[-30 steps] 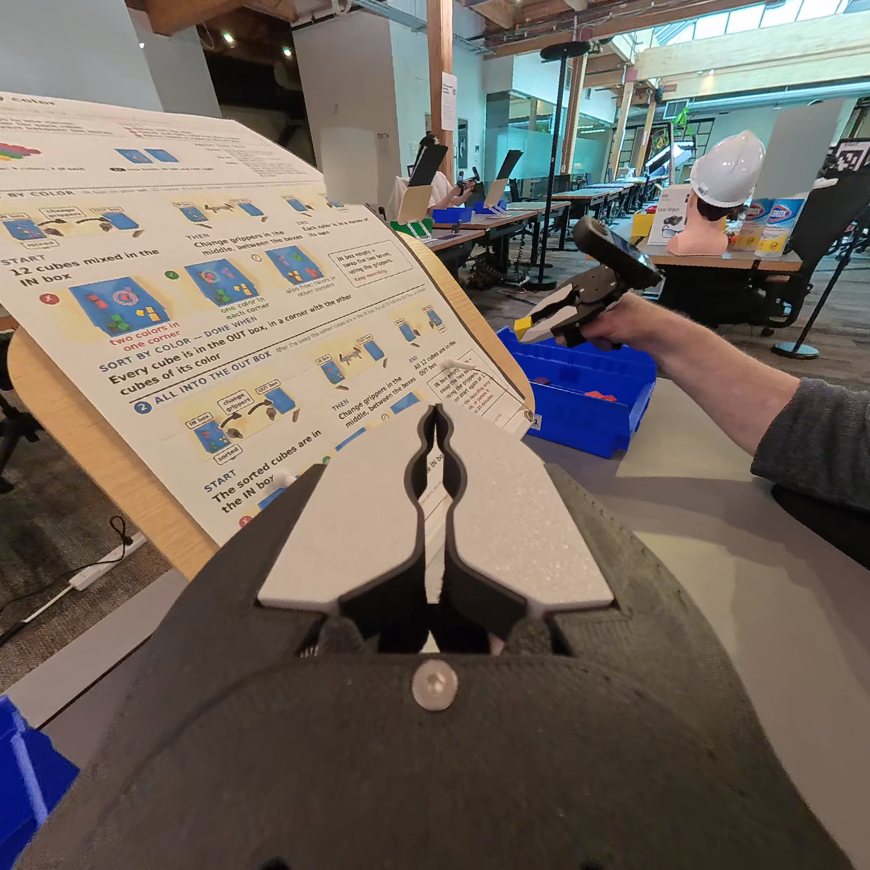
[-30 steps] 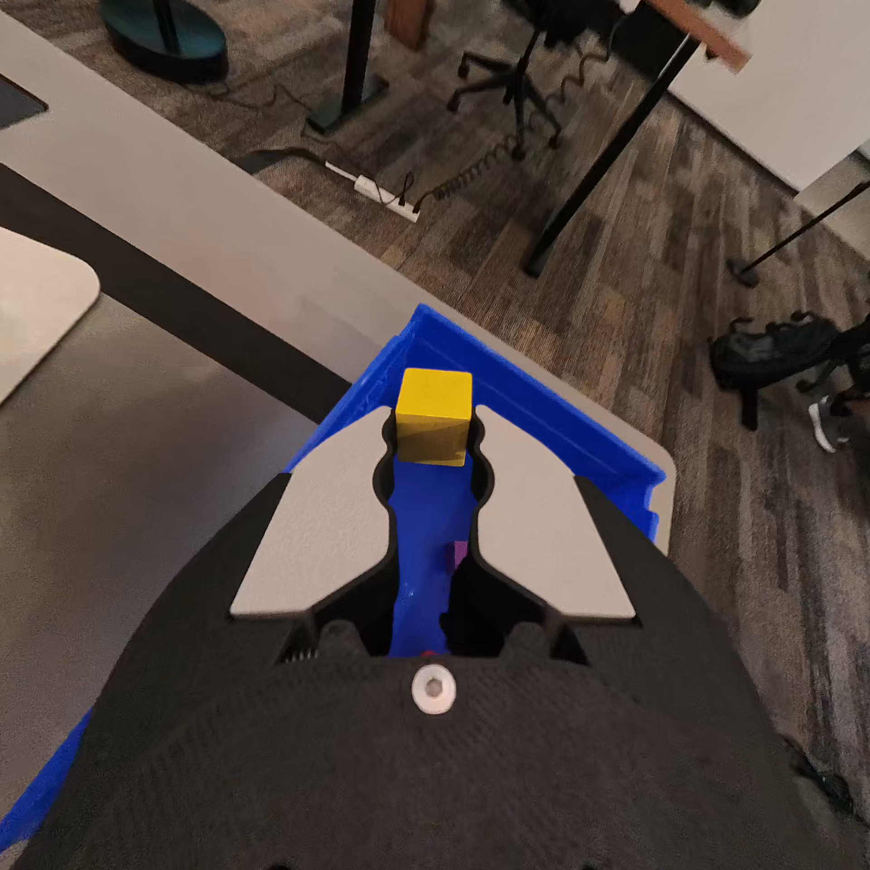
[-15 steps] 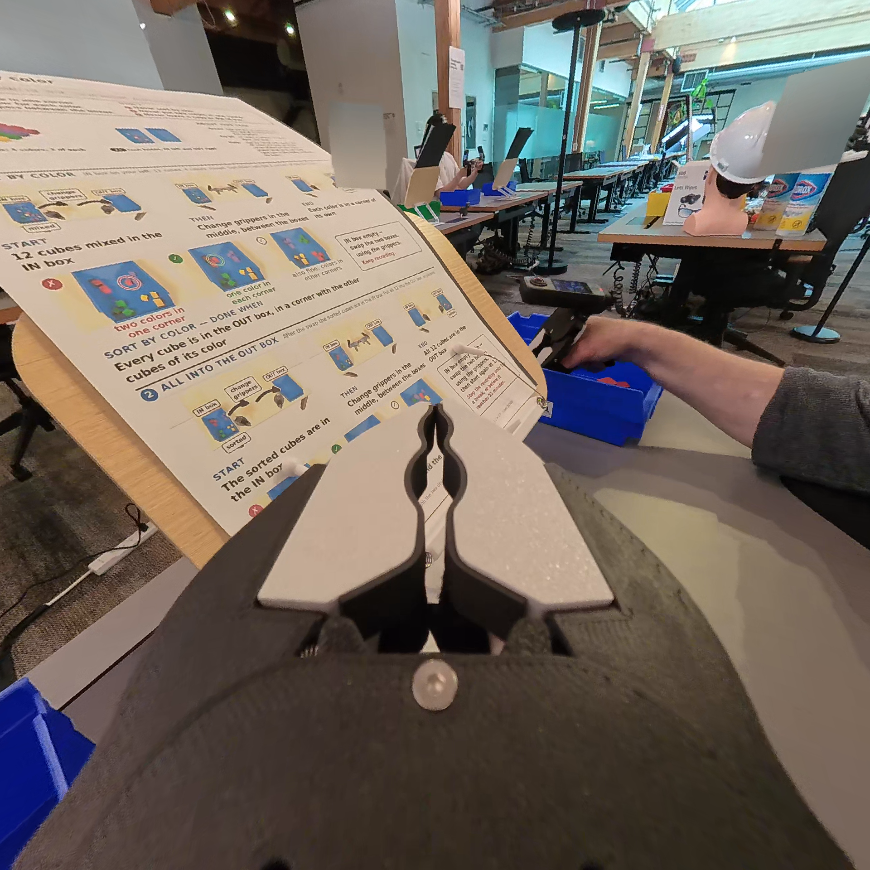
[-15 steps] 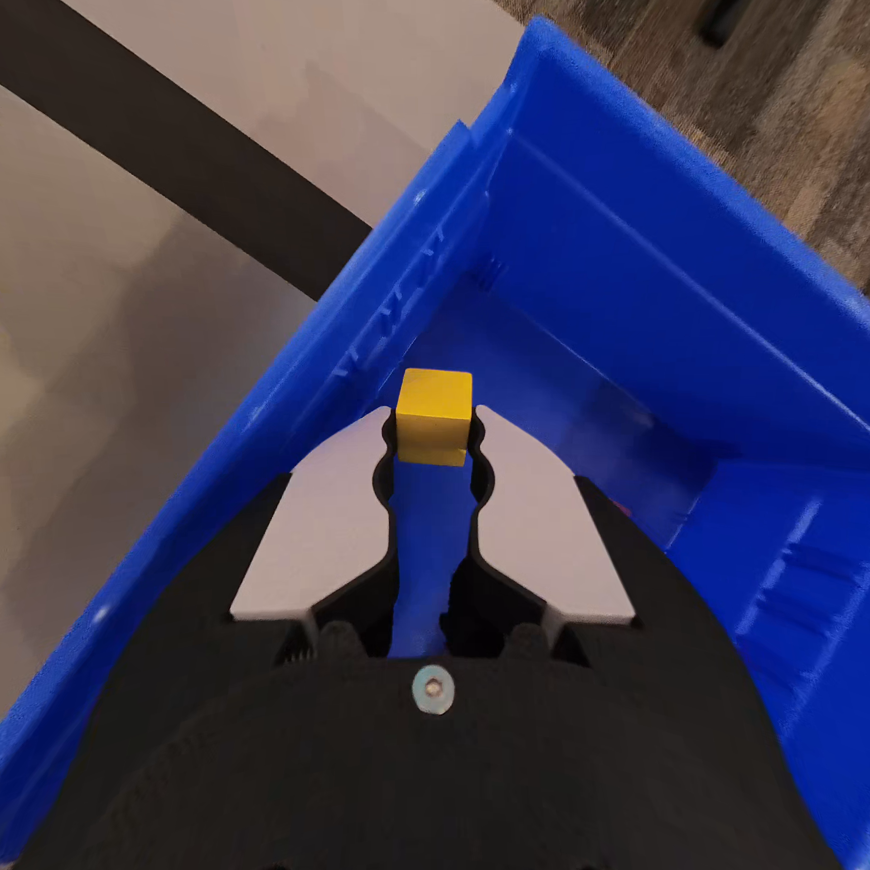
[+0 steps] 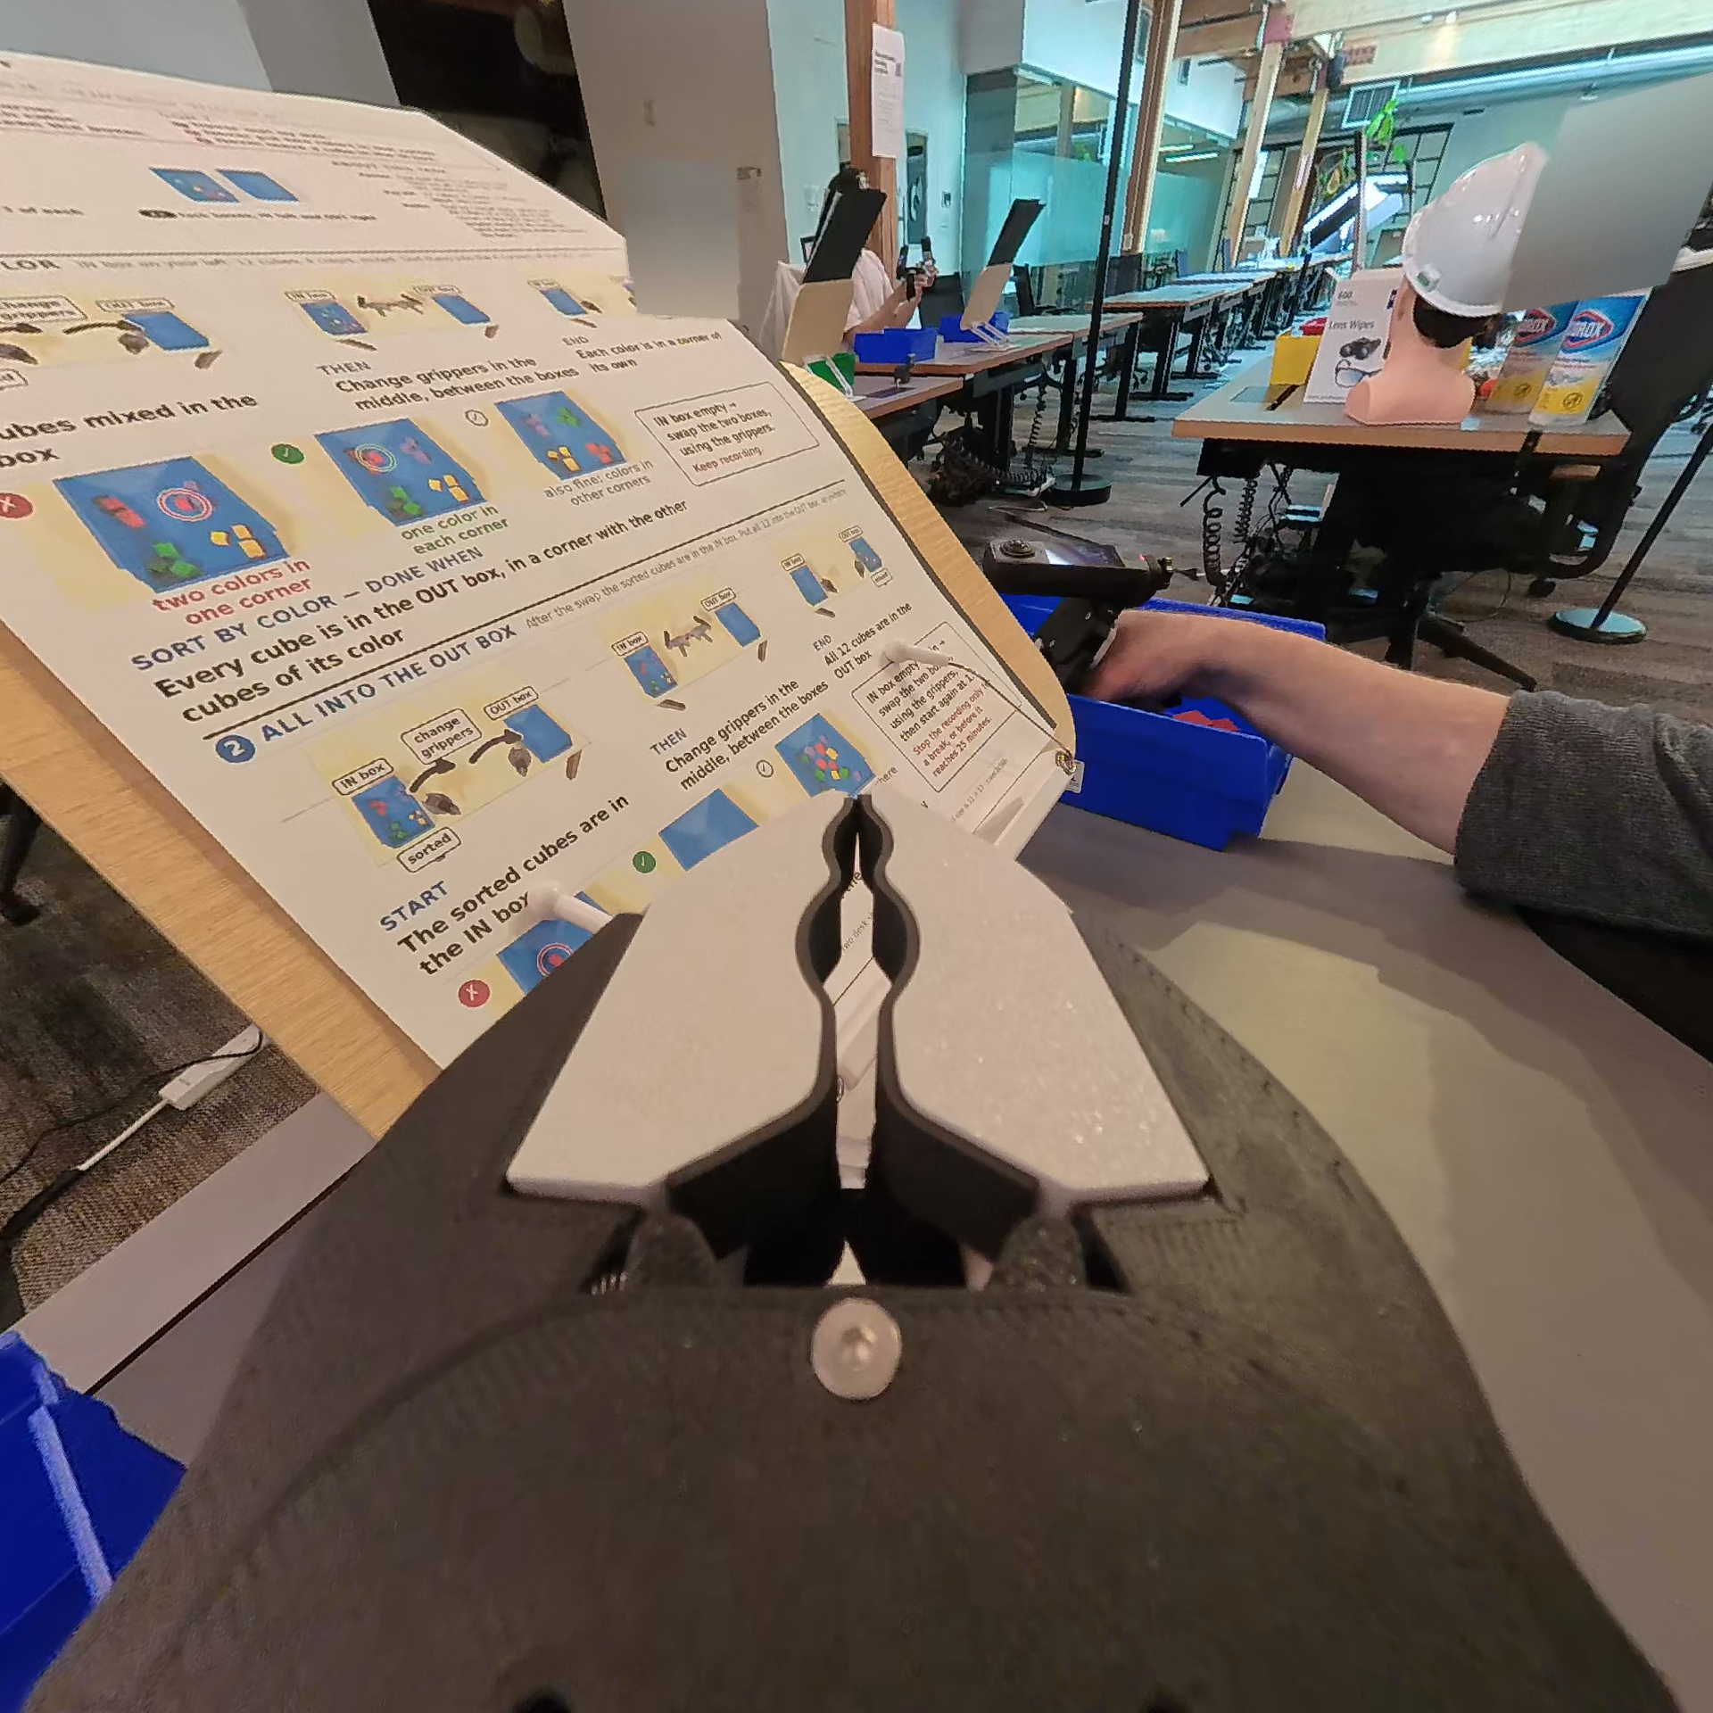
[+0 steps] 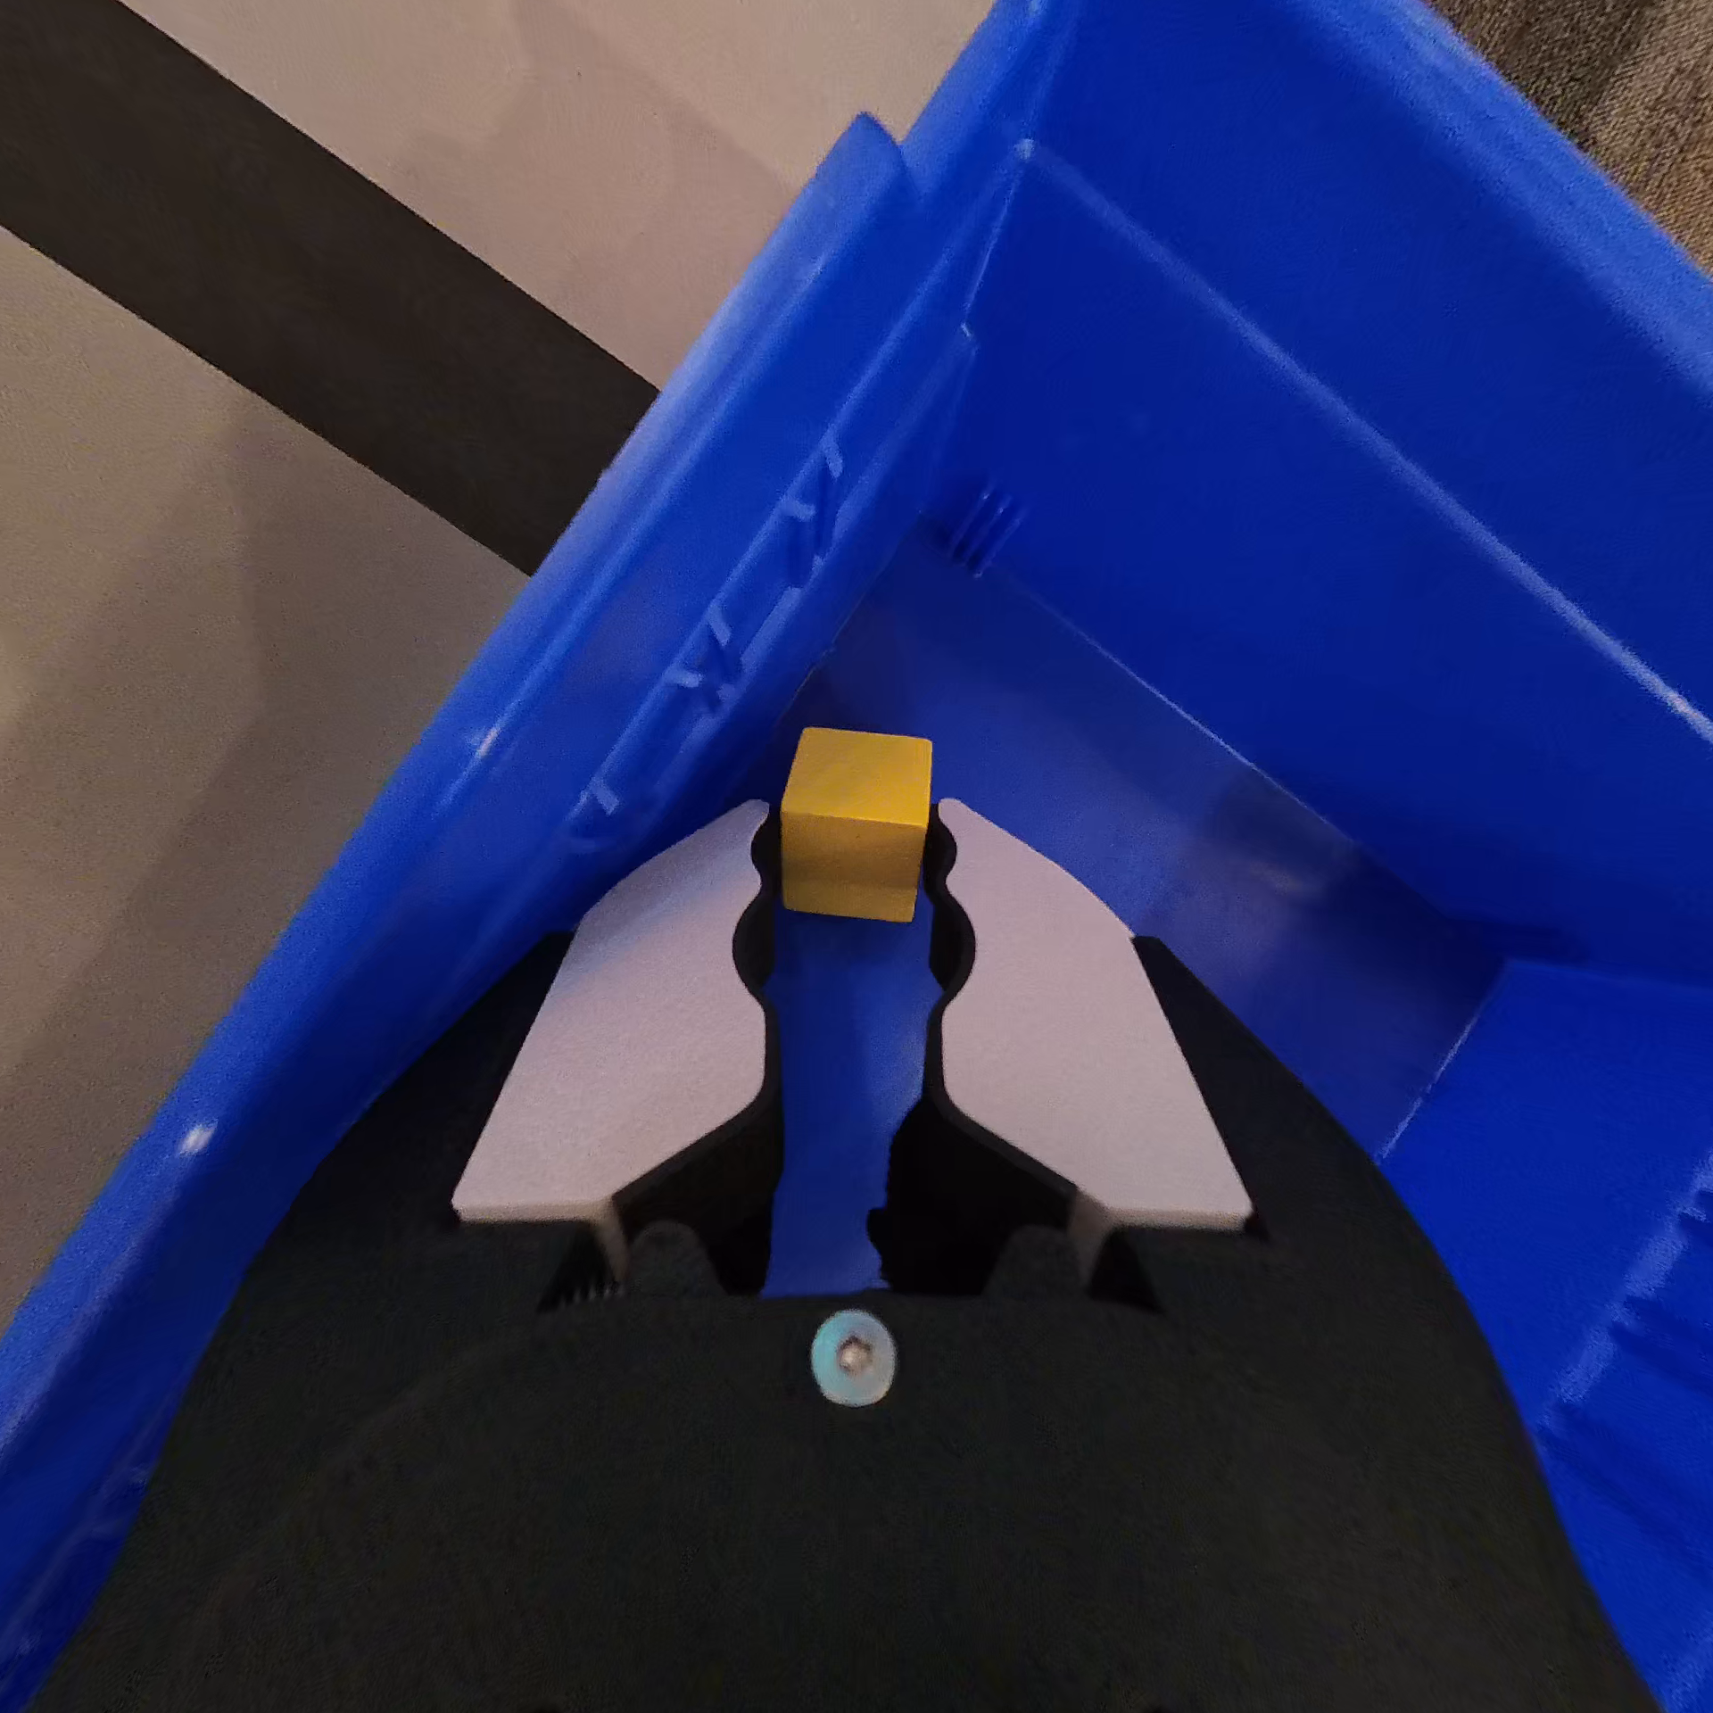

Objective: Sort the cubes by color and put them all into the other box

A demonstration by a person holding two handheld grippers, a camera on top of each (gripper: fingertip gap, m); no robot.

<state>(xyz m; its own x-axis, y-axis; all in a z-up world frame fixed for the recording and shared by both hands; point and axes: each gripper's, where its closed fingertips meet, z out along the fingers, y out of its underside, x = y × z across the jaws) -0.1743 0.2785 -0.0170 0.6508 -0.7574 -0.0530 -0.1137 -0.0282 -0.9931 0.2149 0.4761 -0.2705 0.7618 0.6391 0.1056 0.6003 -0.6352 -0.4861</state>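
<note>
Deep in the box (image 6: pixel 1298 463) corner, the right tongs (image 6: pixel 855 834) grip a yellow cube (image 6: pixel 855 825), corner straight ahead; the left tongs (image 5: pixel 857 816) are clenched, empty.

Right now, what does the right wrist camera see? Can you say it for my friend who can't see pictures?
The right gripper pinches a yellow cube between its two pale fingers, held low inside a corner of a blue box. Beyond the box's wall lies a grey table crossed by a dark stripe.
</note>
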